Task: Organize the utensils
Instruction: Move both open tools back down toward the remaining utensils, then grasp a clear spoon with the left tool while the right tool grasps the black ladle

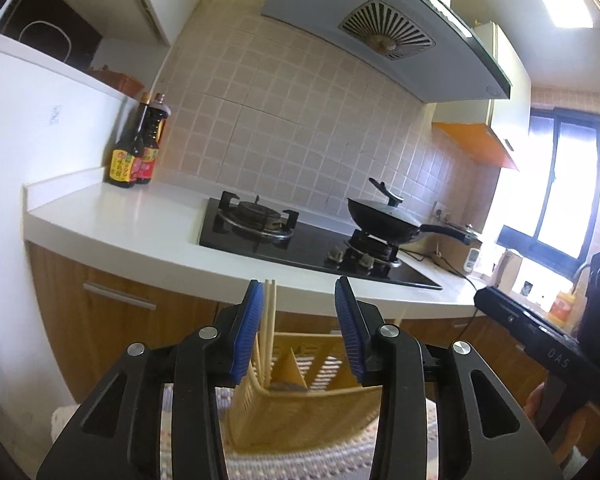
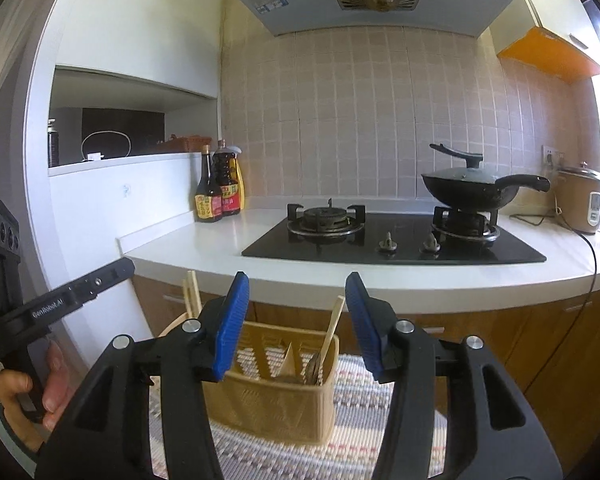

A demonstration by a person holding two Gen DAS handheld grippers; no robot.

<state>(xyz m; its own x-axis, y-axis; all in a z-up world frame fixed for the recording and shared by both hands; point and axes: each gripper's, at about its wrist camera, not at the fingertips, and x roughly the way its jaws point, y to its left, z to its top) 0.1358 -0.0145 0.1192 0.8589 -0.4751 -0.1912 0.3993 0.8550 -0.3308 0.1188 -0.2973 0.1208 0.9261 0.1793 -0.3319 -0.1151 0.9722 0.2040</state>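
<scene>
Parted right hand-held gripper [image 2: 296, 284] before a spoon-holding caddy [image 2: 268, 404], spoon [image 2: 314, 368] unseen leftward.

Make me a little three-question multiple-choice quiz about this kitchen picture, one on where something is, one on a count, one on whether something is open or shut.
1. Where does the black lidded frying pan sit?
A. on the right-hand burner of the black glass gas hob
B. on the left-hand burner
C. on the white countertop beside the bottles

2. How many control knobs show on the front of the hob?
A. one
B. two
C. four

3. How do the blue-padded fingers of the right gripper stand?
A. shut on a chopstick
B. shut on nothing
C. open, gripping nothing

Answers:
1 A: the pan rests on the right burner's grate, the left burner is bare.
2 B: two knobs sit side by side between the burners.
3 C: a clear gap separates the pads, and the tan slatted plastic utensil basket shows beyond them, untouched.
</scene>
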